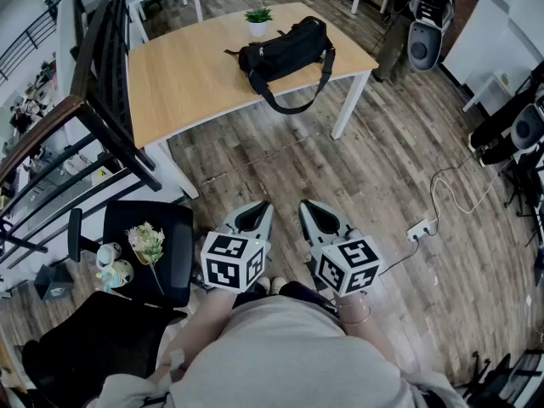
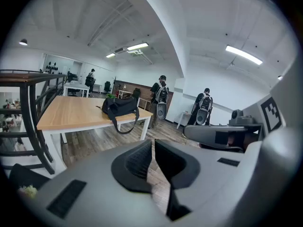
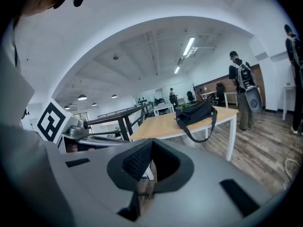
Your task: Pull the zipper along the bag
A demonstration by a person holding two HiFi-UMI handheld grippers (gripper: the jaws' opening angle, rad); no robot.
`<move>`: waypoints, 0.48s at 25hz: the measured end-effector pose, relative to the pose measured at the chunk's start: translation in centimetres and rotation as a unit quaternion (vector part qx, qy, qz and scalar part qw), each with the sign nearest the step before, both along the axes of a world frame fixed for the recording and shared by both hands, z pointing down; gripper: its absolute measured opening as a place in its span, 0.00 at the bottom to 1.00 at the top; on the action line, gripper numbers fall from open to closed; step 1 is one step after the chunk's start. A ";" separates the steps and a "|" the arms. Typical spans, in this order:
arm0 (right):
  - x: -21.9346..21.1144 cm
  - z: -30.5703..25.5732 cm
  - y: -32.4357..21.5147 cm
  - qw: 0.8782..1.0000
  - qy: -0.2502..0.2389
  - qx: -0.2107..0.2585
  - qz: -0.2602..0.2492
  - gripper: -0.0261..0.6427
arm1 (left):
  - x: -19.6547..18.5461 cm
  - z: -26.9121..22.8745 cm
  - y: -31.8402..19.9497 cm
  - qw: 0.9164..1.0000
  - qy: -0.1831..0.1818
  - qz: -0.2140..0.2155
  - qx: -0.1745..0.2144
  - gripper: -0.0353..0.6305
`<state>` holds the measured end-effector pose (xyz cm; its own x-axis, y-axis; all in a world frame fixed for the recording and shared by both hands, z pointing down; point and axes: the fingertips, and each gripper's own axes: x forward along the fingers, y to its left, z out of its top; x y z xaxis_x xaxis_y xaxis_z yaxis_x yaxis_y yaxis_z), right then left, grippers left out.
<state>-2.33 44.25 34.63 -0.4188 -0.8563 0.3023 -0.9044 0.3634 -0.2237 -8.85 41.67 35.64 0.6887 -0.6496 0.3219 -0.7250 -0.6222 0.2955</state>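
Observation:
A black bag [image 1: 283,48] lies on the far right part of a wooden table [image 1: 187,79], its strap hanging over the front edge. The left gripper view shows the bag [image 2: 120,107] far off, and so does the right gripper view, with the bag [image 3: 195,114] on the table end. Both grippers are held close to the person's body, well short of the table. My left gripper [image 1: 254,217] is shut with nothing between its jaws. My right gripper [image 1: 320,217] is shut and empty too. The bag's zipper is too small to make out.
A small potted plant [image 1: 257,19] stands behind the bag. A black metal railing [image 1: 93,100] runs along the left. A black chair [image 1: 149,245] with flowers on it stands at my left. A cable and power strip [image 1: 421,228] lie on the wood floor at right. People stand beyond the table [image 2: 161,96].

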 end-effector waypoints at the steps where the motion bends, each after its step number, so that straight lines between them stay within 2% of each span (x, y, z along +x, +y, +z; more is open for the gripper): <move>1: -0.1 0.0 0.1 1.000 0.001 0.000 -0.002 0.04 | 0.0 0.1 0.1 1.000 -0.001 -0.001 -0.001 0.11; 12: 0.3 -0.4 -0.2 1.000 -0.009 0.005 -0.012 0.04 | 0.9 -0.8 -0.1 1.000 0.000 0.000 0.012 0.11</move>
